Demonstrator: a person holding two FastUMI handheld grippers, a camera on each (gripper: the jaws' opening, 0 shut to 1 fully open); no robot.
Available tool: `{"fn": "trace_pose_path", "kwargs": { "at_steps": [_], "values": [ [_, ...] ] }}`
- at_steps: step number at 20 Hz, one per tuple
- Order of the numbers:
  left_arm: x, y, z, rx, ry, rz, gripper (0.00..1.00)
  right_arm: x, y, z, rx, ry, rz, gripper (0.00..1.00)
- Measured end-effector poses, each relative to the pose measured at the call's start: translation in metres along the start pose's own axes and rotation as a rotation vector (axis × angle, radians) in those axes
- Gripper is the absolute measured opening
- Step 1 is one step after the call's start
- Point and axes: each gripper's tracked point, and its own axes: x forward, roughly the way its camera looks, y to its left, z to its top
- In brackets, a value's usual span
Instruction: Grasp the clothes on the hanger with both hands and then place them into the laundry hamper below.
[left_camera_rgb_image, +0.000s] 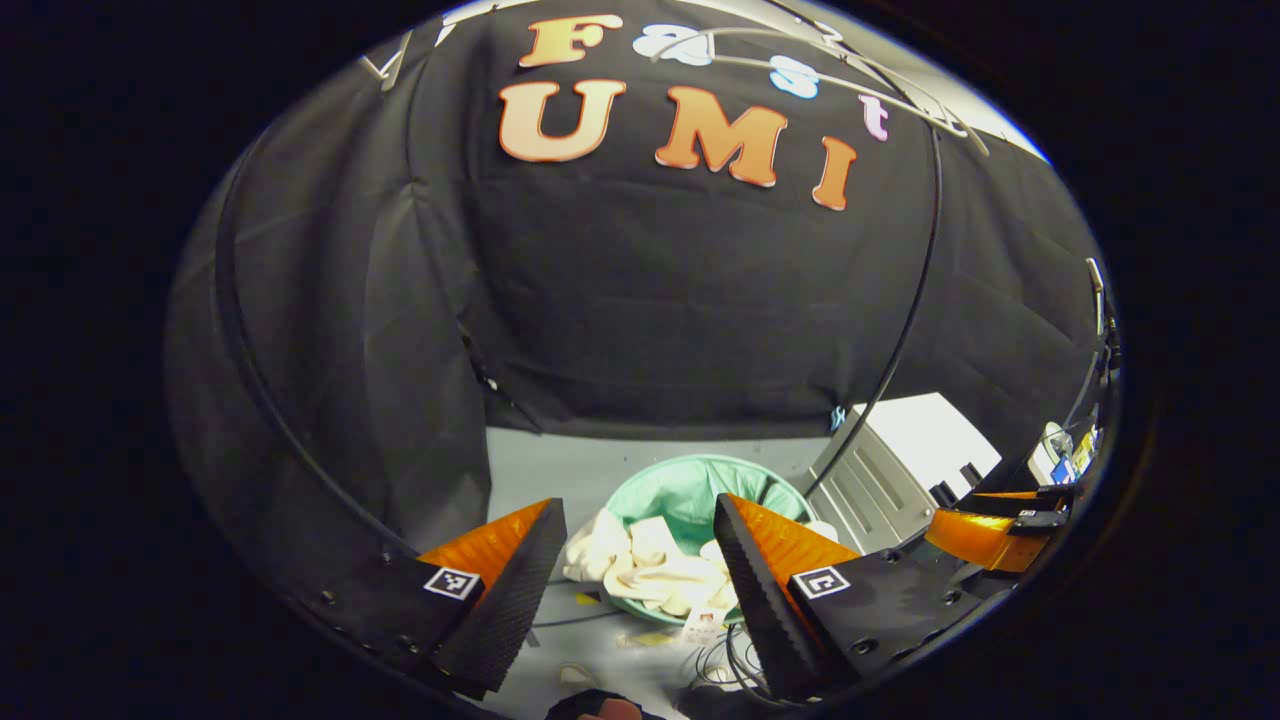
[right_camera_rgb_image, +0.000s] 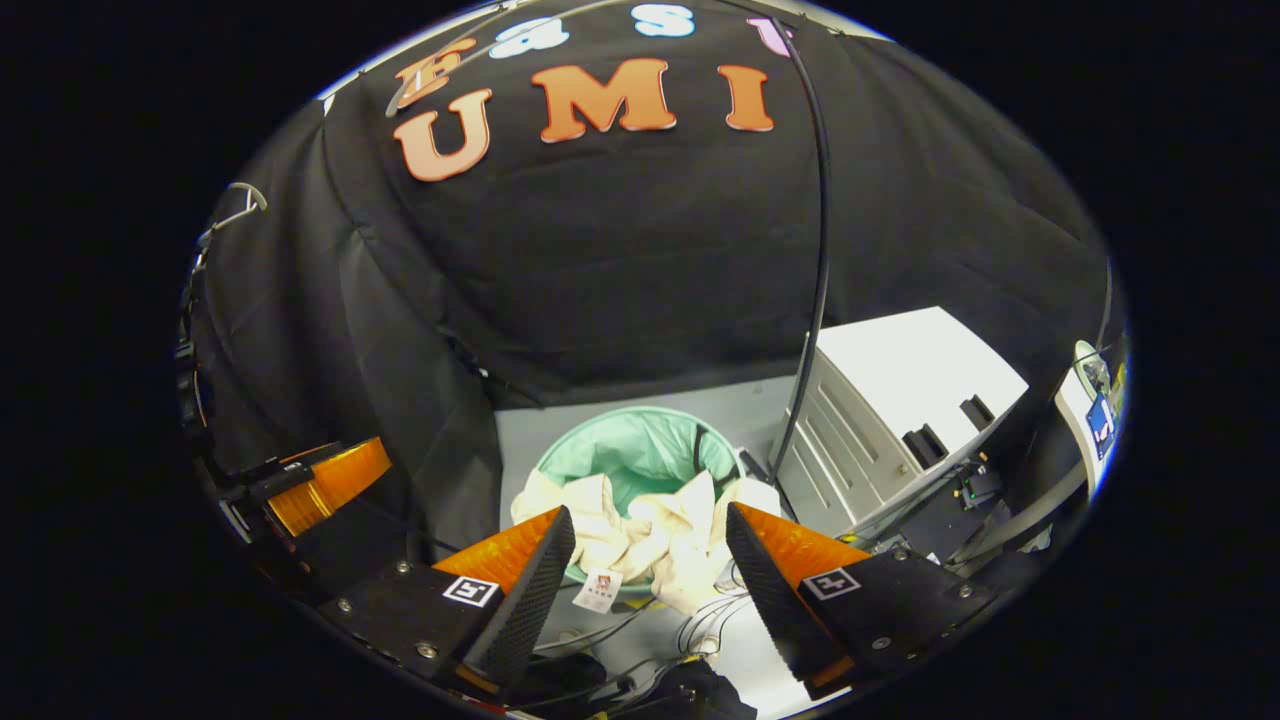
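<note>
Cream-coloured cloth garments (left_camera_rgb_image: 650, 570) lie crumpled across the near rim of a round mint-green laundry hamper (left_camera_rgb_image: 690, 490) standing on the pale grey floor (left_camera_rgb_image: 550, 460) of the booth, part of the fabric inside the hamper and part draped over its edge toward the viewer. In the right gripper view the same clothes (right_camera_rgb_image: 650, 540) spill over the hamper's (right_camera_rgb_image: 640, 450) front lip, with a small paper tag (right_camera_rgb_image: 598, 590) hanging just below the rim.

Both tools hover above the hamper with nothing between their fingers. The left tool (left_camera_rgb_image: 640, 570) stands wide apart, its two fingers framing the hamper and the cloth well below them. The right tool (right_camera_rgb_image: 650, 580) is likewise spread wide and grips nothing; it also appears at the right edge of the left gripper view (left_camera_rgb_image: 985, 535), while the left tool shows at the left edge of the right gripper view (right_camera_rgb_image: 320, 480).

A bare wire hanger (left_camera_rgb_image: 830, 70) curves across the top of the booth wall, no garment on it. A white drawer cabinet (right_camera_rgb_image: 900, 400) stands just beside the hamper, and a thin black cable (right_camera_rgb_image: 815, 300) runs down toward it; loose cables (right_camera_rgb_image: 700, 630) lie on the floor near the hamper's base.

Judging by the empty hanger and released cloth, the task looks essentially complete. What may remain is tucking the overhanging fabric fully inside the hamper.
</note>
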Motion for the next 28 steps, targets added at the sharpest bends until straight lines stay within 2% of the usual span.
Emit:
{"fn": "trace_pose_path", "kwargs": {
  "at_steps": [4, 6, 7, 10, 12, 15, 18, 22, 24, 26, 28],
  "values": [
    [-0.025, -0.011, 0.057, -0.078, -0.099, -0.046, 0.95, -0.035, 0.004, 0.067, -0.001, -0.129, 0.017, 0.95],
    [-0.037, -0.009, 0.089, -0.081, -0.179, -0.051, 1.00, -0.052, 0.005, 0.100, -0.018, -0.207, 0.017, 0.95],
    [-0.046, -0.008, 0.106, -0.079, -0.219, -0.048, 0.97, -0.061, 0.005, 0.116, -0.028, -0.244, 0.015, 0.95],
    [-0.070, -0.006, 0.147, -0.071, -0.312, -0.029, 0.99, -0.090, 0.014, 0.152, -0.064, -0.340, 0.027, 0.94],
    [-0.085, -0.011, 0.169, -0.067, -0.368, -0.031, 0.94, -0.108, 0.020, 0.169, -0.086, -0.395, 0.034, 0.94],
    [-0.101, -0.006, 0.196, -0.051, -0.441, -0.019, 1.00, -0.131, 0.024, 0.196, -0.099, -0.474, 0.039, 0.95],
    [-0.115, -0.008, 0.221, -0.044, -0.504, -0.006, 1.00, -0.154, 0.026, 0.223, -0.095, -0.546, 0.044, 0.94],
    [-0.140, -0.012, 0.250, -0.044, -0.590, -0.012, 0.94, -0.186, 0.018, 0.254, -0.085, -0.638, 0.029, 0.94],
    [-0.148, -0.016, 0.253, -0.028, -0.620, -0.021, 0.97, -0.201, 0.014, 0.262, -0.072, -0.678, 0.025, 0.94],
    [-0.153, -0.018, 0.261, -0.017, -0.644, -0.028, 0.93, -0.209, 0.009, 0.263, -0.073, -0.695, 0.016, 0.94],
    [-0.158, -0.019, 0.264, -0.015, -0.656, -0.027, 0.94, -0.215, 0.003, 0.268, -0.074, -0.714, 0.001, 0.94]
  ]
}}
